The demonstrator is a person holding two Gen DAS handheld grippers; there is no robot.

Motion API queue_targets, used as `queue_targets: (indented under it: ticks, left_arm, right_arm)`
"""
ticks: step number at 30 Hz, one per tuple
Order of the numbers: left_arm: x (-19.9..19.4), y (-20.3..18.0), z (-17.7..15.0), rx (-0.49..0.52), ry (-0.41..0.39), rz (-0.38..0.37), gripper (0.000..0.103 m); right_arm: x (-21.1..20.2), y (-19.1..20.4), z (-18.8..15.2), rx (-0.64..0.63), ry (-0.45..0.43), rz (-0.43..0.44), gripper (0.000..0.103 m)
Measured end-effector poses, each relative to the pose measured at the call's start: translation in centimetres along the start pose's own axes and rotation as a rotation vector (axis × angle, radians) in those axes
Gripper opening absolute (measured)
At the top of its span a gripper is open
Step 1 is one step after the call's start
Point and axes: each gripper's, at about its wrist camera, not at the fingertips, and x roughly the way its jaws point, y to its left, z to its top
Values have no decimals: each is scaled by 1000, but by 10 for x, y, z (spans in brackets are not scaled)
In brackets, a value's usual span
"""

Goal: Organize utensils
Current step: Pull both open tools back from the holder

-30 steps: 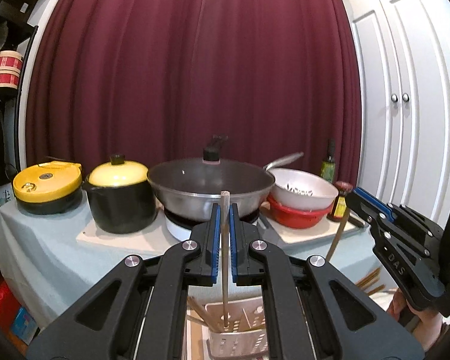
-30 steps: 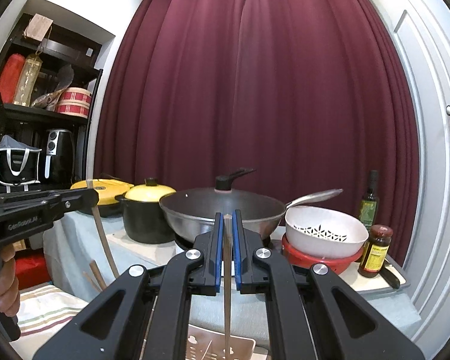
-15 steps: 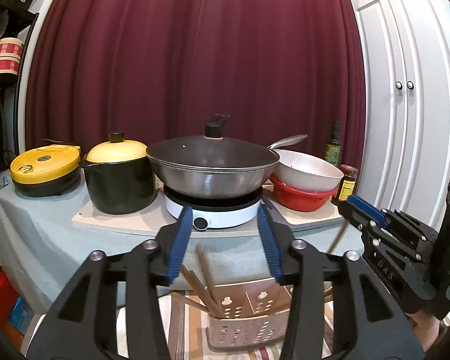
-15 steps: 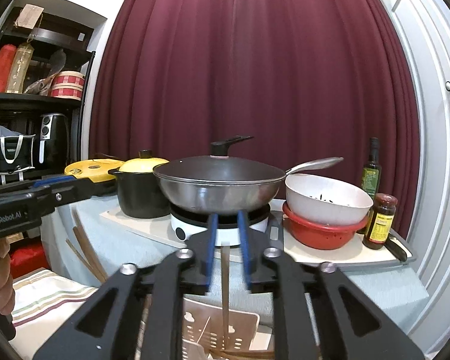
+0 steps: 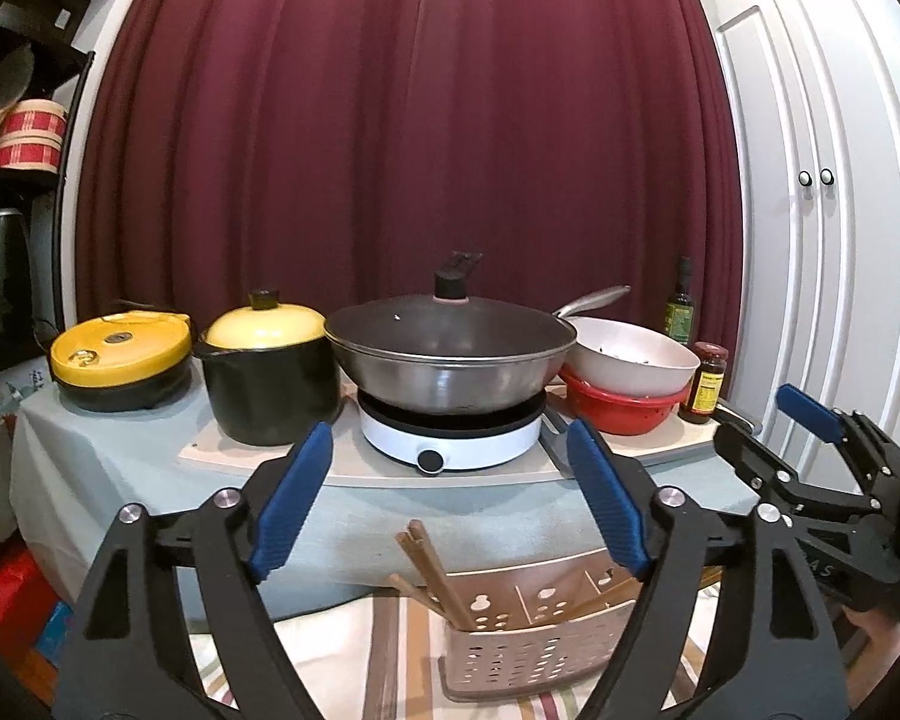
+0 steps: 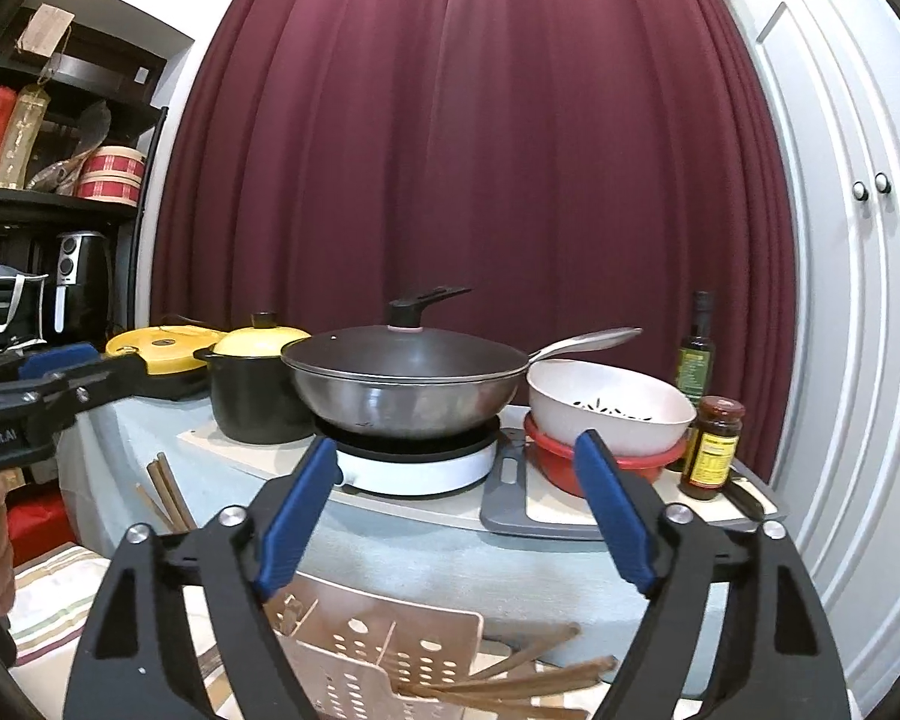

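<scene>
Chopsticks (image 5: 435,576) seemingly below hand-held gripper (image 5: 447,504)

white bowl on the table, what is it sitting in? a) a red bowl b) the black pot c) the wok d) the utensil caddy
a: the white bowl is nested in a red bowl, just right of the wok on the table.
</scene>
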Motion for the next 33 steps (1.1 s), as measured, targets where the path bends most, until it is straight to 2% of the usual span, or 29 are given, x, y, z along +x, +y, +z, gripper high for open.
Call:
queue_targets:
  ticks: [13, 18, 25, 33]
  left_arm:
    - [-59, 8, -5, 17, -4, 32, 88]
    - [-90, 9, -26, 2, 34, 30, 90]
    - [-139, 5, -72, 0, 121, 43, 91]
    - [-192, 1, -109, 4, 173, 69, 91]
  right_arm:
    - [-58, 9, 5, 14, 22, -35, 85]
    - [-95, 18, -13, 28, 50, -36, 85]
    - [-139, 28, -49, 80, 130, -12, 86]
    - [-181, 36, -73, 96, 179, -5, 86]
